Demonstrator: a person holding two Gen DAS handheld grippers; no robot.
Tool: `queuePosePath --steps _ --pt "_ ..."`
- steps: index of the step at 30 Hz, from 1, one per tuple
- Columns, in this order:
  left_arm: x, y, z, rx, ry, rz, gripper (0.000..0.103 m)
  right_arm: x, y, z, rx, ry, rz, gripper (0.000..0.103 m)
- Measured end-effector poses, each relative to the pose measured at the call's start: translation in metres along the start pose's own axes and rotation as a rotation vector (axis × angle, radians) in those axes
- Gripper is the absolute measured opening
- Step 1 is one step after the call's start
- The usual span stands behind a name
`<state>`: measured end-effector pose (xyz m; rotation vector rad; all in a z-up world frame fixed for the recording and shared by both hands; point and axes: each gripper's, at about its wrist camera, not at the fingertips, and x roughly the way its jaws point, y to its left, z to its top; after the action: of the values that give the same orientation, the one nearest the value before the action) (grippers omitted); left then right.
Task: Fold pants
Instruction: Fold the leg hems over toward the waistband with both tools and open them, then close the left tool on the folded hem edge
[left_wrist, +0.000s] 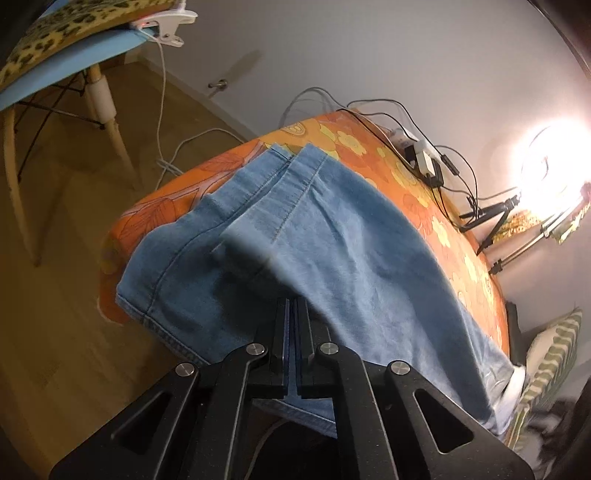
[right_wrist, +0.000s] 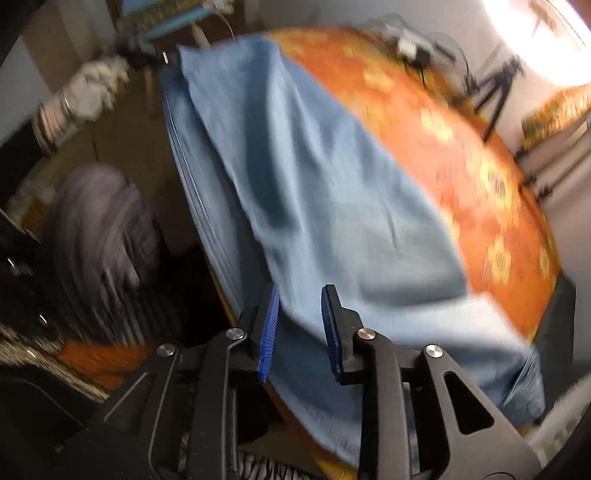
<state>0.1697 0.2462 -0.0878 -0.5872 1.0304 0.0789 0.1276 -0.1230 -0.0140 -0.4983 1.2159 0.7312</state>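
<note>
Left tongs (left_wrist: 291, 306) clamped on pants (left_wrist: 332, 236)

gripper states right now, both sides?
Left gripper: jaws shut, pinching a fold of the blue denim pants.
Right gripper: jaws open, holding nothing, over the pants' near edge; that view is blurred.
</note>
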Motion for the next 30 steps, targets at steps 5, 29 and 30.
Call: queuePosePath --steps 5,29,30 --pt "0.0 0.0 -0.003 0.013 0.025 0.0 0.036 -0.002 -0.007 0.088 -0.024 -0.15 0.031 0.045" --pt "0.031 -0.01 0.008 0.092 0.041 0.275 0.037 0.214 0.013 0.38 -0.04 -0.168 0.281 0.046" --pt "0.03 -0.01 0.008 0.091 0.041 0.276 0.037 0.218 0.014 0.385 -0.033 -0.167 0.295 0.046"
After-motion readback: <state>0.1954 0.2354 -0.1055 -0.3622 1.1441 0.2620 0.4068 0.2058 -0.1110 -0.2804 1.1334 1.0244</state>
